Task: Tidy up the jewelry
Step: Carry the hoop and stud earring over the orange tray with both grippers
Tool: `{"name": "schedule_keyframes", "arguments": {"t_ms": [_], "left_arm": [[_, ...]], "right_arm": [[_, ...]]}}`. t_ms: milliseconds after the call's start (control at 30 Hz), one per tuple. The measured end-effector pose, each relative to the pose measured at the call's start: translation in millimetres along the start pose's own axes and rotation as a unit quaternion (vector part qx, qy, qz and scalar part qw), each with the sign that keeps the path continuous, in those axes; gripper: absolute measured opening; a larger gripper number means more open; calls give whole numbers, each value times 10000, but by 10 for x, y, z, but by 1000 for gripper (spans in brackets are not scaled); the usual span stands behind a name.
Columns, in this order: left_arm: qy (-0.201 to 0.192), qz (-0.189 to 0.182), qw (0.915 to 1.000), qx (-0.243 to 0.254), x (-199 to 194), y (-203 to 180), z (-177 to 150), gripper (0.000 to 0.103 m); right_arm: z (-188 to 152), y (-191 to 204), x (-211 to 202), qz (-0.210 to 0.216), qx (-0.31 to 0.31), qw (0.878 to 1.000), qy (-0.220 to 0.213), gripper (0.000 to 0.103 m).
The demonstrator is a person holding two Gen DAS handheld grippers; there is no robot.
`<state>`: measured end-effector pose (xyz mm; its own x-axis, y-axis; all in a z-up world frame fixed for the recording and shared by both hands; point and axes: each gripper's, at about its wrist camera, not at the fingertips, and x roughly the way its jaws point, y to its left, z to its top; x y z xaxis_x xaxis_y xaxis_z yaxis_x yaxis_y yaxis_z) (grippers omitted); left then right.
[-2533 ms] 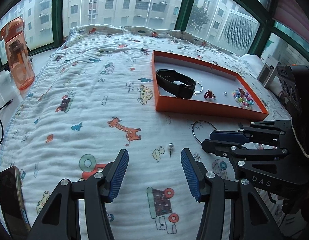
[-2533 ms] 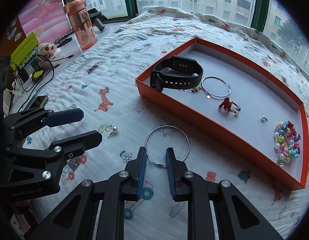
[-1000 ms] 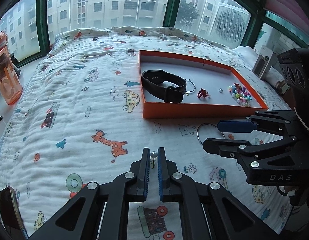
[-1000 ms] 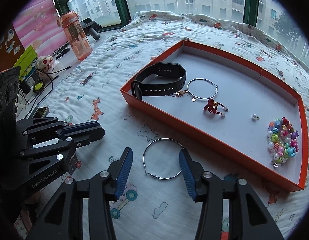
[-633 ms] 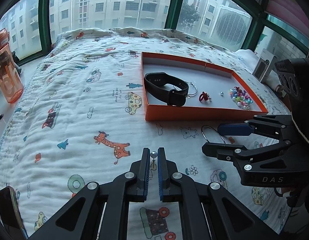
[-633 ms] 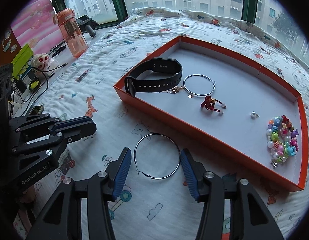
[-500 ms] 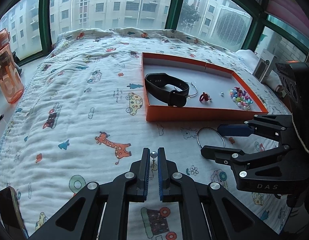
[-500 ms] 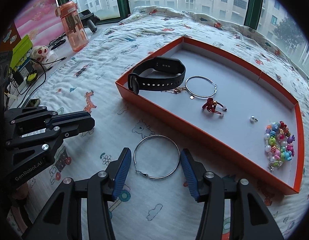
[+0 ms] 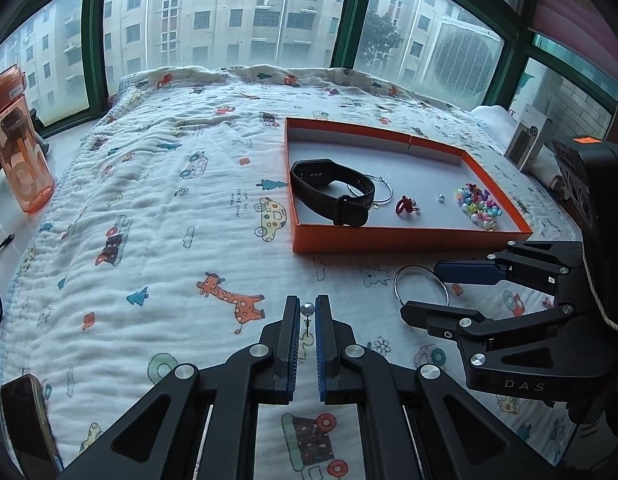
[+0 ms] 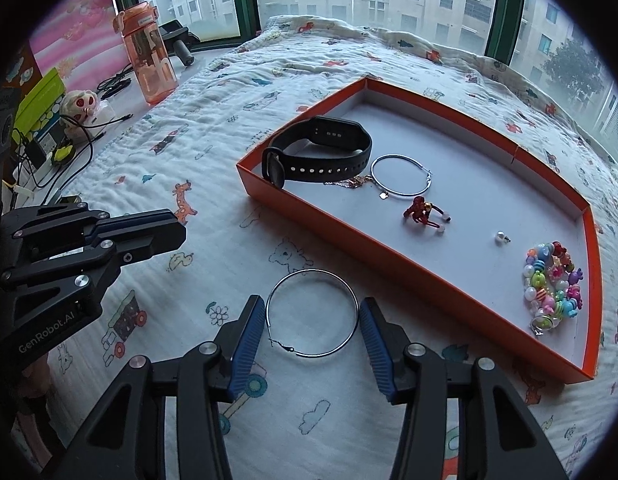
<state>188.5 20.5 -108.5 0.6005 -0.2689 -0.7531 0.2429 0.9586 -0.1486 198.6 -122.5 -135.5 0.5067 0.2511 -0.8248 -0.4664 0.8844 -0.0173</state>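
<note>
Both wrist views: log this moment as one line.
left gripper: shut on pearl stud | right gripper: open, straddling hoop earring on quilt | orange tray: not reached

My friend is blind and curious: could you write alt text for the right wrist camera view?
An open two-fingered tool straddles a silver hoop earring lying on a cartoon-print quilt. Beyond it, an orange tray holds a black watch band, another hoop, a pearl stud and colourful beads.

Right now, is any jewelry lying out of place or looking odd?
Yes. One hoop earring lies on the blanket outside the orange tray, between the open right gripper fingers, while its twin sits inside. The left gripper pinches a pearl stud, also outside.
</note>
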Motion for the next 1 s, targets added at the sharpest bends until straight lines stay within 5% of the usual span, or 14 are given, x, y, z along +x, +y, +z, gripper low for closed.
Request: {"name": "schedule_keyframes", "arguments": {"t_ms": [1000], "left_arm": [[-874,93,9951,451,-429,-1028,1005,7]], "right_arm": [[87,-793,-1030,-542,752,9882,-1223,54]]}}
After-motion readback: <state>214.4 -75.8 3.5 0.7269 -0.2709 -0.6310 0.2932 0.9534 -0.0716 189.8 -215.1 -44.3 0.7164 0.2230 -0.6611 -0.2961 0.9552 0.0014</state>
